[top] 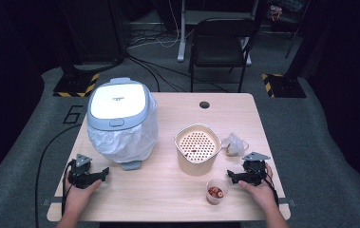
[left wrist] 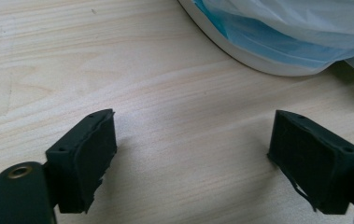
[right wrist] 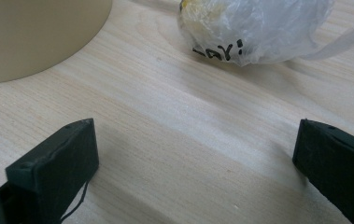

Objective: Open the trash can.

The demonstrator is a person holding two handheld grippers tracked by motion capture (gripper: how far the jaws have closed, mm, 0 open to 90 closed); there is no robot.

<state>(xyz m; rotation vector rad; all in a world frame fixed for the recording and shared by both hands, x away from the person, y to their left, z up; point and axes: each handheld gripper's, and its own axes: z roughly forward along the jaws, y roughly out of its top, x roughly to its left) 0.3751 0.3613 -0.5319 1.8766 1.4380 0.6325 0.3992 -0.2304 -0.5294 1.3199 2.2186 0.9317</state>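
Nearest, two hands at the worktop's (top: 168, 190) front edge, each holding a tool. Left tool (top: 102, 174) low at the front left, spread wide, gripping nothing, bare wood between its pads (left wrist: 83, 158). Right tool (top: 230, 176) low at the front right, likewise spread wide and gripping nothing, bare wood between its pads (right wrist: 55, 168). Just beside the right tool, toward the middle, a small clear cup (top: 216, 191) with reddish bits inside, upright near the front edge. Behind the cup, a cream pot (top: 197, 154) fitted with a perforated insert, a few red scraps lying on the holes. Right of the pot and just beside it, a knotted plastic bag (top: 233, 144) with pale contents and black writing on it, lying ahead of the right tool in the right gripper view (right wrist: 254, 28). Farther left, a bin (top: 120, 118) with a white and grey-blue lid, lined with a white plastic bag that billows down over its sides; its rounded base just ahead of the left tool. Toward the far edge, a round cable hole (top: 204, 104). Beyond the worktop, a black chair (top: 220, 42) on grey floor.
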